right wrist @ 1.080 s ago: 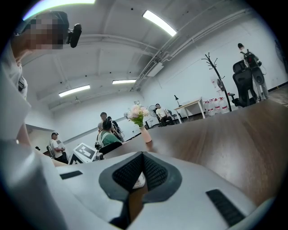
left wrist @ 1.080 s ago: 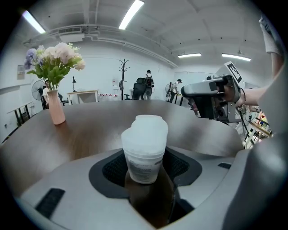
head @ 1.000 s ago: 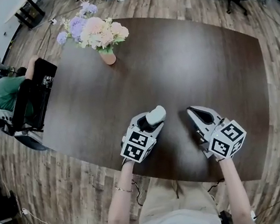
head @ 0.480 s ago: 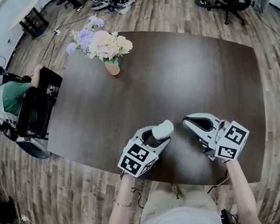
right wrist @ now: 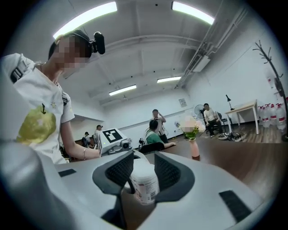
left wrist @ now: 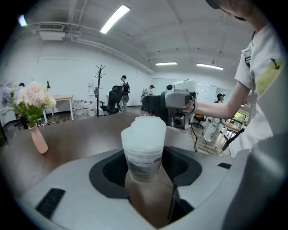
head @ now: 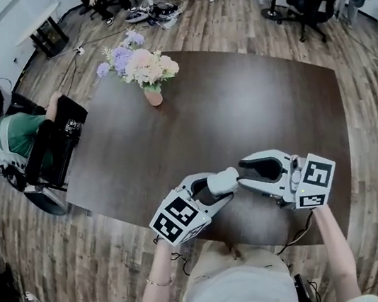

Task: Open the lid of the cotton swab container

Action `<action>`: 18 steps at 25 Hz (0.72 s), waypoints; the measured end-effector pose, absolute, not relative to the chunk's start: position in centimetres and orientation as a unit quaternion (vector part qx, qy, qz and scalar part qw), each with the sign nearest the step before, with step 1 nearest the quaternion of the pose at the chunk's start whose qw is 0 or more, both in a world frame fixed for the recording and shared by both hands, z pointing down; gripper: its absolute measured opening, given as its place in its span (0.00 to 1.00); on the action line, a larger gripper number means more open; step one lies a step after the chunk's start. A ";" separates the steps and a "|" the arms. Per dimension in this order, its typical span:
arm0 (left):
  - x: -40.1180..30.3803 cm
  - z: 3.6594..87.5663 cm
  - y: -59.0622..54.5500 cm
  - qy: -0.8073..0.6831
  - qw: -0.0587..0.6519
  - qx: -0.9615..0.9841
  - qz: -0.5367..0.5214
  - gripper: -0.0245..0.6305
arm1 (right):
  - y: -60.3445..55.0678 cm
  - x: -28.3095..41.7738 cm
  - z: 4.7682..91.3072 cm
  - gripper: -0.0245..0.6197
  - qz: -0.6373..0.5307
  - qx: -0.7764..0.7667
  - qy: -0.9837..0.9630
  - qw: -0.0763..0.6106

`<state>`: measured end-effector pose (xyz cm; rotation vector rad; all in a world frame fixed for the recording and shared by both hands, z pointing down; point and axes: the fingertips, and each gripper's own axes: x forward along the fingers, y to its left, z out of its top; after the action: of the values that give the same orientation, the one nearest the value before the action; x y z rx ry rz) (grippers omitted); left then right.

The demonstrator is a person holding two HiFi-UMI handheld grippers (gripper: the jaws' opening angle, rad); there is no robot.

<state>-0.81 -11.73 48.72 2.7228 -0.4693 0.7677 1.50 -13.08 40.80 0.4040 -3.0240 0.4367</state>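
L gripper (head: pixel 213 190) clamped on the cotton swab container (head: pixel 223 180), held in the air over the near edge of the table (head: pixel 258 92); R gripper (head: pixel 244 173) jaws have just been opening, now apart w/ the lid (left wrist: pixel 145 128) end between them, not pressing afaict; lid still on, so nothing opened yet; left to do: close on lid, pull it off.

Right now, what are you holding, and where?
The container, by its lower half, in the left gripper. The right gripper has just been opening its fingers around it.
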 end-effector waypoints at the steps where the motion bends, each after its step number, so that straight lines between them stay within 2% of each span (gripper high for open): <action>1: -0.7 48.3 -11.5 -0.158 0.135 0.942 0.264 0.41 | -12.8 1.3 40.6 0.25 0.140 0.122 -0.982 0.038; 8: 0.3 46.0 -10.2 -0.147 0.125 0.947 0.257 0.41 | -11.3 0.6 38.4 0.40 0.110 0.068 -0.989 0.066; 18: 1.6 43.3 -9.8 -0.129 0.114 0.954 0.247 0.41 | -10.3 -0.5 37.6 0.41 0.069 0.009 -0.989 0.130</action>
<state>1.59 -9.78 43.32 2.7965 -0.3786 0.7251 -0.49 -10.32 37.60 0.0271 -2.8728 0.1998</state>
